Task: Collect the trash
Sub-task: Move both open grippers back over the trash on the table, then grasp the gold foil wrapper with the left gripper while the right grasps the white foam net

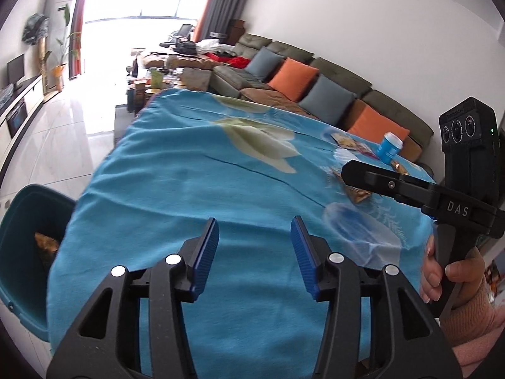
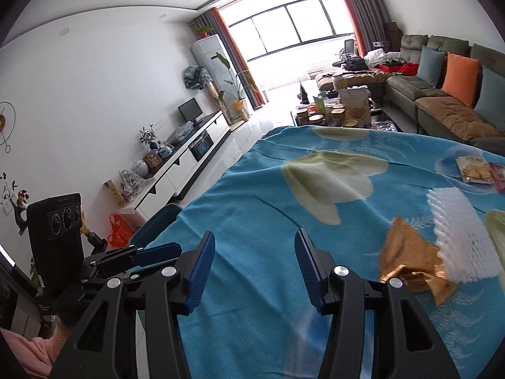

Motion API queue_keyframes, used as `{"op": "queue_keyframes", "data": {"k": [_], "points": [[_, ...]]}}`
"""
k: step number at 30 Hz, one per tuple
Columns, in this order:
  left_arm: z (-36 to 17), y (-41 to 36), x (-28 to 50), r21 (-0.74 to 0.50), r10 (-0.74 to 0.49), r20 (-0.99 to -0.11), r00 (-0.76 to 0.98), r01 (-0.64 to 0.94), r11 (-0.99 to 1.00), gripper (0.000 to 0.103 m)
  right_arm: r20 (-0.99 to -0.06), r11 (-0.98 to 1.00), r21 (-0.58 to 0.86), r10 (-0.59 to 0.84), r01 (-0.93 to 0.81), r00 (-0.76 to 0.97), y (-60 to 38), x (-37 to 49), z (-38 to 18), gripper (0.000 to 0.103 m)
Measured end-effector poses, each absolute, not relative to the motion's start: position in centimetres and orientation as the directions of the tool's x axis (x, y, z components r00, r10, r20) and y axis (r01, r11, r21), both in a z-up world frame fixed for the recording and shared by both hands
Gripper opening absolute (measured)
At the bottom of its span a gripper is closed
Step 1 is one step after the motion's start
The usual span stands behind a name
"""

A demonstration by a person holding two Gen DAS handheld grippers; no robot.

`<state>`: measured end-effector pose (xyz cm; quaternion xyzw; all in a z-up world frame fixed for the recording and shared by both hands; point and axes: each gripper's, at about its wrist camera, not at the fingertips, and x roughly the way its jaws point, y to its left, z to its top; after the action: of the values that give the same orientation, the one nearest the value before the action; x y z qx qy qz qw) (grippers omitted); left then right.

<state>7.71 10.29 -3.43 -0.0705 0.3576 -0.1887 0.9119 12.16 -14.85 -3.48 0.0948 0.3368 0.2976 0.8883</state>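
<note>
The left wrist view alone looks into the teal trash bin (image 1: 22,252) standing at the left edge of the desk (image 1: 205,189), which is draped in a blue cloth with leaf prints; one gold wrapper (image 1: 47,243) lies inside the bin. It also shows a blue can (image 1: 389,148) upright near the desk's far right side, and the right gripper (image 1: 356,173) seen from the side, held by a hand (image 1: 448,271) in a pink sleeve; how its jaws stand cannot be read from that angle.

The right wrist view alone gives the trash left on the desk clearly: a crumpled gold wrapper (image 2: 410,265) touching a white foam fruit net (image 2: 460,233) just right of the right gripper (image 2: 255,268), and farther off a cracker packet (image 2: 475,170) beside a pink packet (image 2: 498,180). Only the bin's rim (image 2: 161,218) shows here, at the desk's left edge.

The left gripper (image 1: 255,255) has its jaws about half open with nothing between them, over bare cloth. The right gripper's jaws, in its own view, are likewise half open and empty.

A sofa (image 1: 331,72) with orange and grey cushions runs behind the desk, and a cluttered low table (image 2: 341,110) stands beyond it
</note>
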Motion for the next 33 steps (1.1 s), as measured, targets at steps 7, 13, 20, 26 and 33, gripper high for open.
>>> {"op": "queue_keyframes", "data": {"k": [7, 13, 20, 26, 33], "points": [[-3.9, 5.5, 8.7, -0.265, -0.446, -0.637, 0.629, 0.365, 0.892, 0.050, -0.544, 0.854, 0.358, 0.520, -0.378, 0.658, -20.0, 11.6, -3.8, 0.050], [-4.4, 2.2, 9.6, -0.262, -0.471, -0.655, 0.590, 0.408, 0.875, 0.052, -0.545, 0.886, 0.351, 0.456, -0.303, 0.704, -24.2, 11.8, -4.0, 0.051], [-4.8, -1.2, 11.2, -0.297, -0.526, -0.676, 0.516, 0.463, 0.835, 0.057, -0.560, 0.919, 0.333, 0.373, -0.211, 0.740, -28.5, 12.6, -4.5, 0.053], [-5.6, -3.9, 13.3, -0.339, -0.558, -0.697, 0.451, 0.478, 0.810, 0.058, -0.583, 0.908, 0.388, 0.376, -0.160, 0.720, -31.4, 14.3, -6.2, 0.054], [-6.3, -4.9, 16.2, -0.417, -0.590, -0.703, 0.397, 0.441, 0.794, 0.055, -0.602, 0.882, 0.451, 0.416, -0.140, 0.681, -32.8, 16.4, -7.2, 0.058]]}}
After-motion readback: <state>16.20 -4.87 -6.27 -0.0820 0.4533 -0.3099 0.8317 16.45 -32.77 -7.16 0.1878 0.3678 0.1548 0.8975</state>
